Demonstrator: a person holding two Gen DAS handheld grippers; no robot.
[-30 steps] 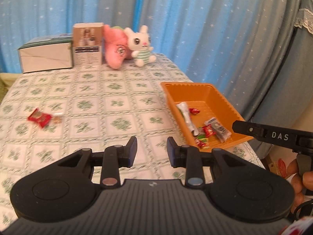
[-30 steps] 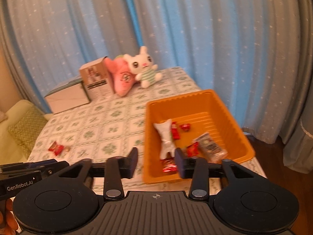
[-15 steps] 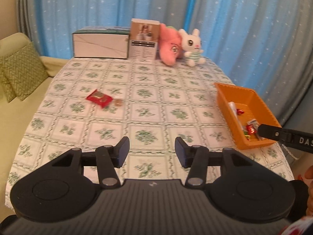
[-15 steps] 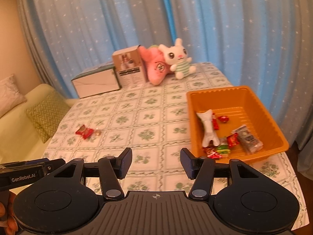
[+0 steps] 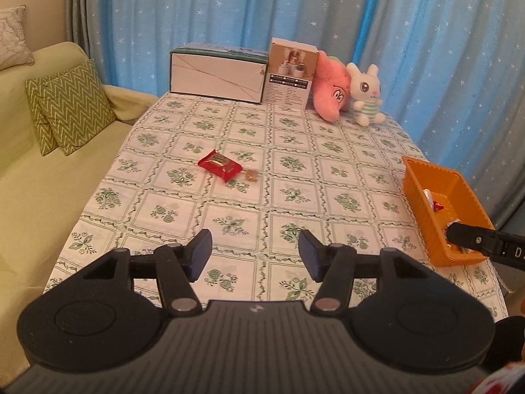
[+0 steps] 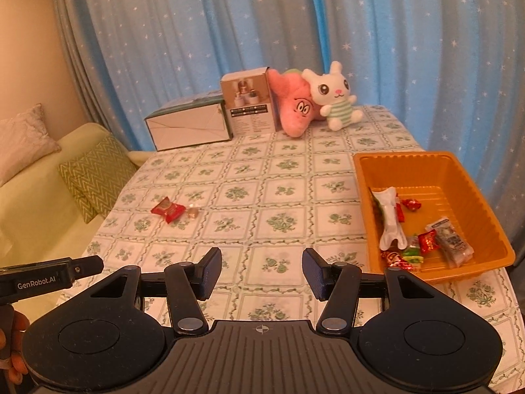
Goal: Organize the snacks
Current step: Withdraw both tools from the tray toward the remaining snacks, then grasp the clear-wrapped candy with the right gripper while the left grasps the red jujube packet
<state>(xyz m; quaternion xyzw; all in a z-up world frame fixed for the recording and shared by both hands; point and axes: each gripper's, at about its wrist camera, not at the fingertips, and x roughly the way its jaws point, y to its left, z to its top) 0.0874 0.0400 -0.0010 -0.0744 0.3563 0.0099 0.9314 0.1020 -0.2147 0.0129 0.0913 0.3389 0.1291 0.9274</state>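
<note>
A home, most likely a living room. A pale green sofa (image 5: 39, 177) with a zigzag-patterned cushion (image 5: 69, 105) stands just beside the bench (image 5: 295, 177), which wears a floral checked cloth. Blue star-print curtains (image 5: 213, 10) hang behind it. 2 plush toys, a pink one (image 5: 331, 88) and a white rabbit (image 5: 366, 95), sit at its far edge beside 2 cardboard boxes (image 5: 218, 77).

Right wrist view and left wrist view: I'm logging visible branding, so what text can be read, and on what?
"GenRobot.AI": on the left hand-held gripper, its side bar in the right wrist view.
"D": cut off at the frame edge, on the right hand-held gripper.
Tall box: label lines too small to read.
Red snack packet: print blurred.
</note>
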